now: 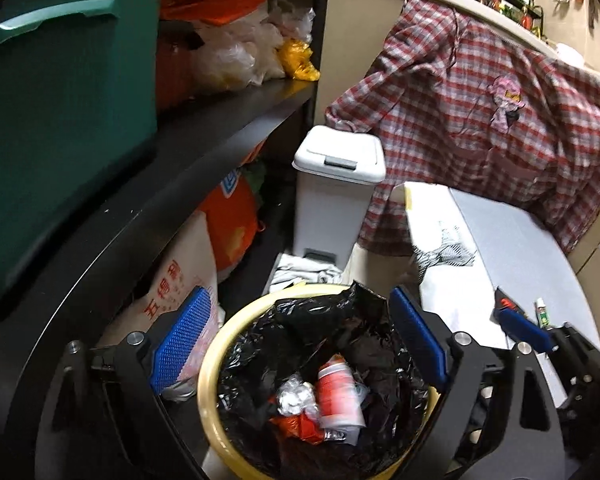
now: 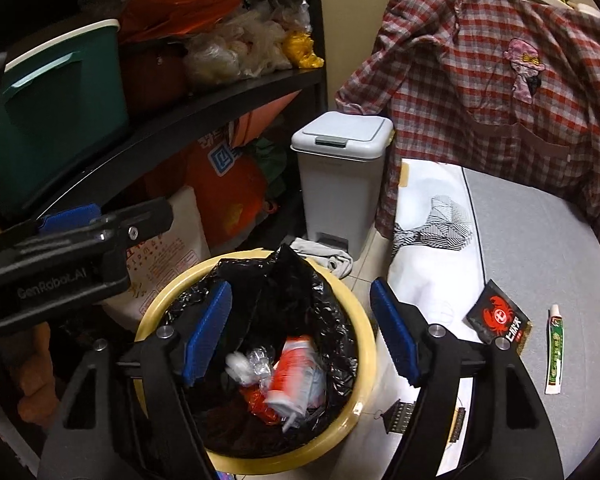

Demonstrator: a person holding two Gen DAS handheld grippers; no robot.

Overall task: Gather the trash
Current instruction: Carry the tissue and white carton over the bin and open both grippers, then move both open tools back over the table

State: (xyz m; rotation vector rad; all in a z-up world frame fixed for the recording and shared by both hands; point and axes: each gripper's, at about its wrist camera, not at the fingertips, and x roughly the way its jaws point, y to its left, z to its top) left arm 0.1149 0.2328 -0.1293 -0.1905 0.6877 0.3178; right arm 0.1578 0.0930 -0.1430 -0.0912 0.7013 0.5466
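Observation:
A yellow bin [image 1: 210,360] [image 2: 364,312] with a black liner [image 1: 320,320] stands on the floor below both grippers. Inside lie a red-and-white can [image 1: 338,396] [image 2: 294,376], crumpled clear plastic [image 2: 252,364] and an orange wrapper [image 1: 300,426]. My left gripper [image 1: 300,340] hangs over the bin, open, with nothing between its blue pads. My right gripper [image 2: 300,336] is open above the bin too and holds nothing. To the right, on a grey surface [image 2: 540,240], lie a black packet with a red crab [image 2: 498,316] and a small white-and-green tube [image 2: 555,350] [image 1: 542,312].
A white pedal bin [image 2: 340,168] stands behind the yellow one, with a rag [image 2: 328,258] at its foot. A black shelf [image 1: 220,120] on the left carries a green tub [image 1: 60,120] and bags. A plaid shirt [image 2: 480,80] hangs at the right above a printed white cloth [image 2: 428,240].

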